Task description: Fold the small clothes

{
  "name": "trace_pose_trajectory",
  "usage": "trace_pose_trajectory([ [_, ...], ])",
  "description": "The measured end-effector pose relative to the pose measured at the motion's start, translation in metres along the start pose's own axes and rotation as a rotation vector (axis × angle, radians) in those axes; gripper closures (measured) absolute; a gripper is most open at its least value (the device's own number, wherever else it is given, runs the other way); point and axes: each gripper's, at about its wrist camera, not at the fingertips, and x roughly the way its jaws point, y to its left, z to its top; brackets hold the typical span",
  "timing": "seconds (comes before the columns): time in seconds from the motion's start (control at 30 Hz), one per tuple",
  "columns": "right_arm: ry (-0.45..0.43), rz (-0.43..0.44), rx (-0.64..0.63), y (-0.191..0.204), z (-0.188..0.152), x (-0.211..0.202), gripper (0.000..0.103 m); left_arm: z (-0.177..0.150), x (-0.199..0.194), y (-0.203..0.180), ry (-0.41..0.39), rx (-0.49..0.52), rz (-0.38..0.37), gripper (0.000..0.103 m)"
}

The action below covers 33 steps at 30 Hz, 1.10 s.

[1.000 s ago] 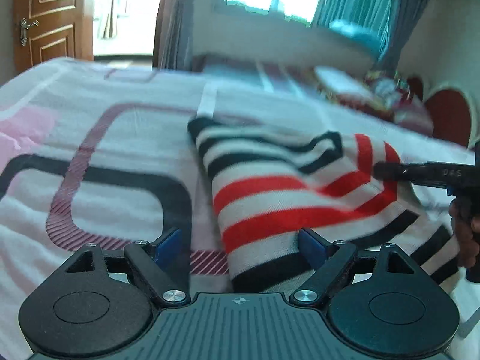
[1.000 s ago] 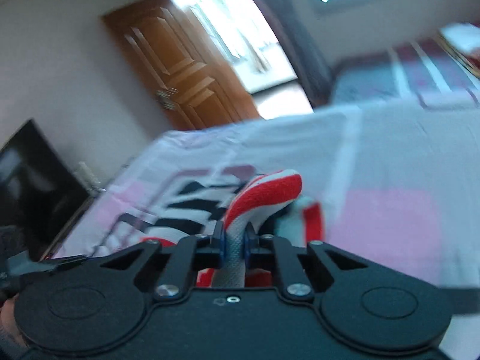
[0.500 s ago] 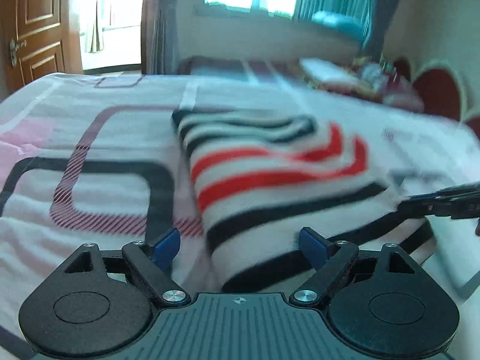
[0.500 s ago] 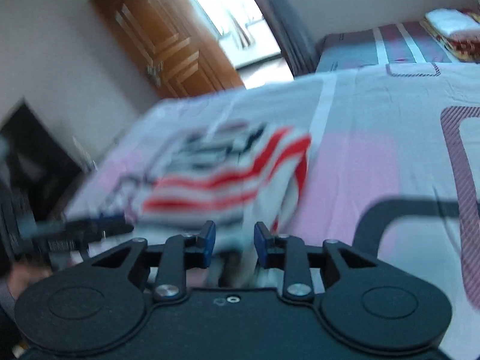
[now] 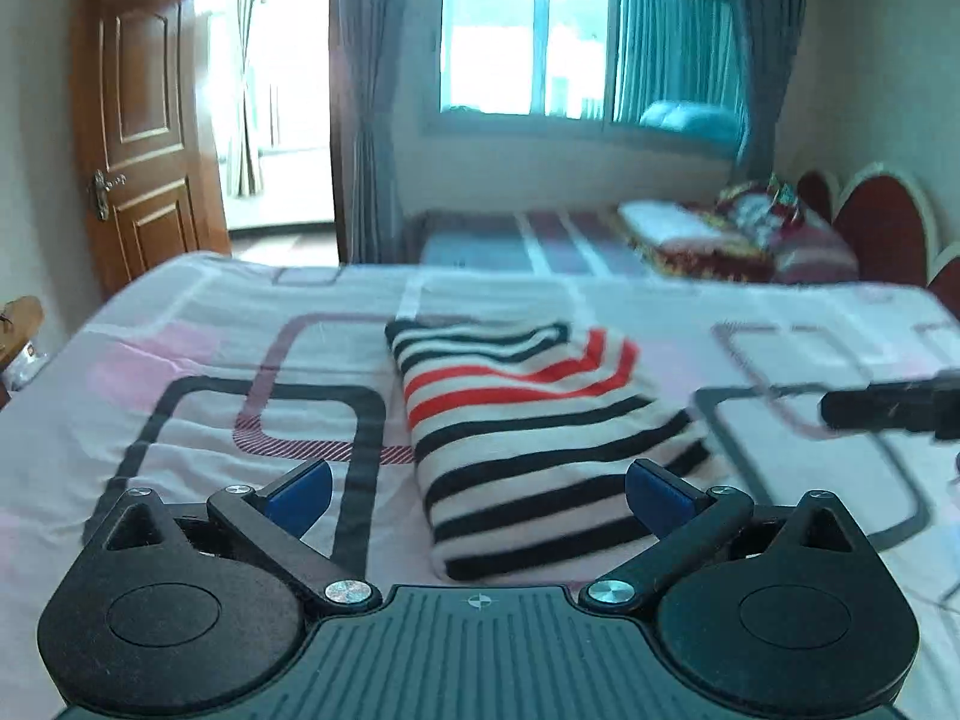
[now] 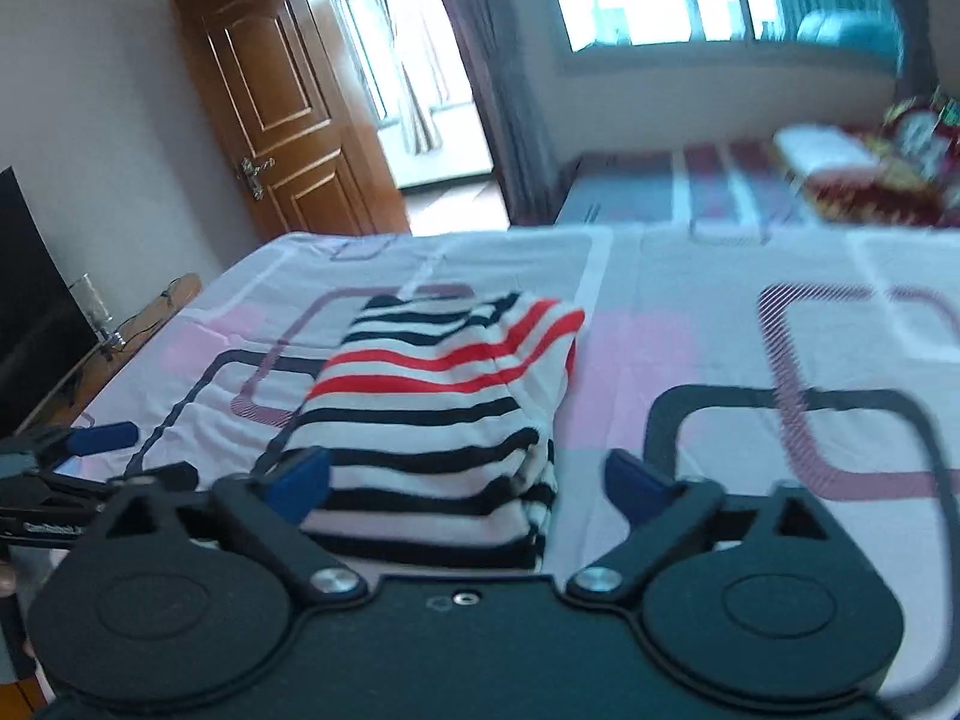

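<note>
A folded striped garment (image 5: 540, 432), white with black and red stripes, lies flat on the bed (image 5: 210, 408). It also shows in the right wrist view (image 6: 438, 402). My left gripper (image 5: 477, 489) is open and empty, held back from the garment's near edge. My right gripper (image 6: 468, 480) is open and empty, just above the garment's near edge. The right gripper's fingers (image 5: 888, 408) show at the right edge of the left wrist view, clear of the cloth. The left gripper's blue-tipped fingers (image 6: 102, 438) show at the left of the right wrist view.
The bed has a white and pink sheet with dark rounded-rectangle patterns (image 6: 780, 420). A second bed with pillows (image 5: 690, 234) stands behind. A wooden door (image 5: 144, 126) is at the far left, a window (image 5: 576, 42) behind. A dark TV (image 6: 30, 306) stands left.
My right gripper let go of the garment's red-striped edge, opened and drew back. The garment now lies folded flat. Both grippers have pulled away and risen.
</note>
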Motion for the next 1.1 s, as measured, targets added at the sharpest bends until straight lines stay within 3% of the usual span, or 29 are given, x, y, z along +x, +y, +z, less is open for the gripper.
trace_pose_trajectory([
  [0.17, -0.030, -0.105, -0.017, 0.037, -0.024, -0.057, 0.001, -0.016, -0.069, -0.001, -0.039, -0.031, 0.019, 0.000],
  [0.43, -0.109, -0.112, -0.076, 0.077, -0.052, -0.117, 0.001, -0.034, -0.133, 0.001, -0.099, -0.063, 0.013, 0.000],
  [0.6, -0.149, -0.102, -0.051, 0.088, -0.056, -0.134, 0.001, -0.040, -0.149, -0.004, -0.102, -0.061, 0.004, 0.000],
  [0.73, -0.144, -0.141, -0.101, 0.100, -0.058, -0.136, 0.001, -0.041, -0.155, -0.004, -0.115, -0.066, 0.002, 0.000],
  [1.1, -0.151, -0.131, -0.092, 0.103, -0.060, -0.135, 0.001, -0.039, -0.156, -0.007, -0.118, -0.062, 0.009, 0.000],
])
